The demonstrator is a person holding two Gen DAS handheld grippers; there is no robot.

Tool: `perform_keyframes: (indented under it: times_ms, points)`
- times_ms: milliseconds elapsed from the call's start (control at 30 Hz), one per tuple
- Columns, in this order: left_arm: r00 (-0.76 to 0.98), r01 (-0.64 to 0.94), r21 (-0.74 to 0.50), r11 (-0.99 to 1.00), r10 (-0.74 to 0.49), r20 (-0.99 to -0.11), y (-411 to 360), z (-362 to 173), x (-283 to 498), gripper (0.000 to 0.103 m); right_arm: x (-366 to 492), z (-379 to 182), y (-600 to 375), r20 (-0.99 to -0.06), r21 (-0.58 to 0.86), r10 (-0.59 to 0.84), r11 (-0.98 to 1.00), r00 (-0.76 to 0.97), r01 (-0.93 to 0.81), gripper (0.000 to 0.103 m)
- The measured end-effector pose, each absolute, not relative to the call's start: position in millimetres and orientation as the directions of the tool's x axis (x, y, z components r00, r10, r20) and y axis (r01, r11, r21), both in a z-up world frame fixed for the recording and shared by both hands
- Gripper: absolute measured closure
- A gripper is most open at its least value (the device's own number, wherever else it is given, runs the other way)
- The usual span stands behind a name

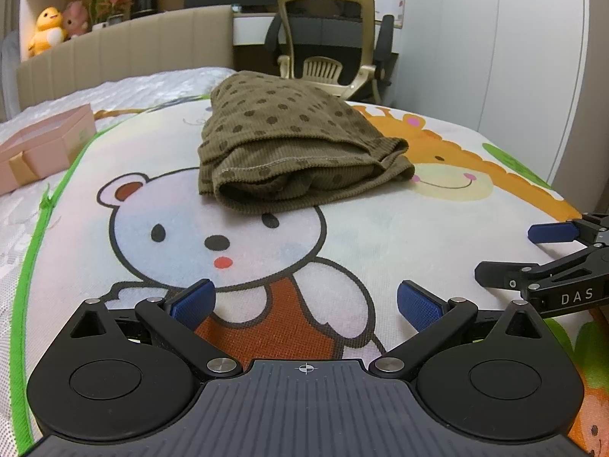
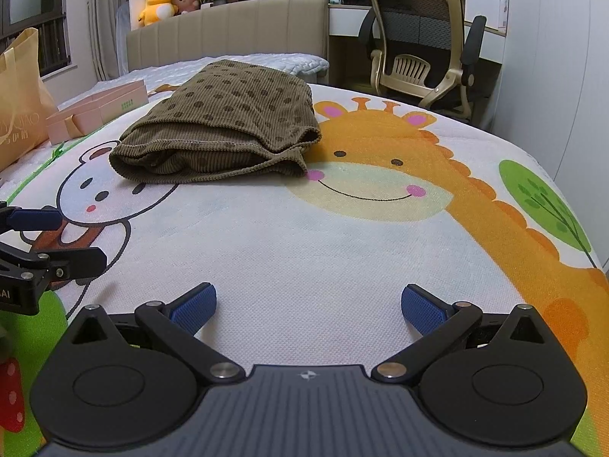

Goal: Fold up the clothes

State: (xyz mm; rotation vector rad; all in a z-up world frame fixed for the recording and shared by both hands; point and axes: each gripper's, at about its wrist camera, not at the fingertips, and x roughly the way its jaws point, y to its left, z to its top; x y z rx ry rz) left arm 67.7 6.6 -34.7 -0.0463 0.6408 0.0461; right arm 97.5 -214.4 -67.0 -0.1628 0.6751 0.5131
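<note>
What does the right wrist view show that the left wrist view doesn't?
Only the right wrist view shows the tan paper bag at the far left and the window behind it. Only the left wrist view shows the right tool from the side. Both share the folded olive dotted garment, pink box, office chair and both tools open.

We see the folded garment (image 1: 289, 144) lying on the mat (image 1: 342, 236) in the middle, far from us. Left of it sits a box (image 1: 42, 144); behind the bed stands a chair (image 1: 331, 38).
</note>
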Motion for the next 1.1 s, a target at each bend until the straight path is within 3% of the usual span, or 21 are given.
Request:
perform_keyframes:
  times_ms: [1100]
  points:
    - [0.843,-0.042,0.015,0.999,0.043,-0.535,0,-31,57,0.000,97,-67,-214,-0.634,0.020,0.400,0.864,0.662,-0.503,0.000]
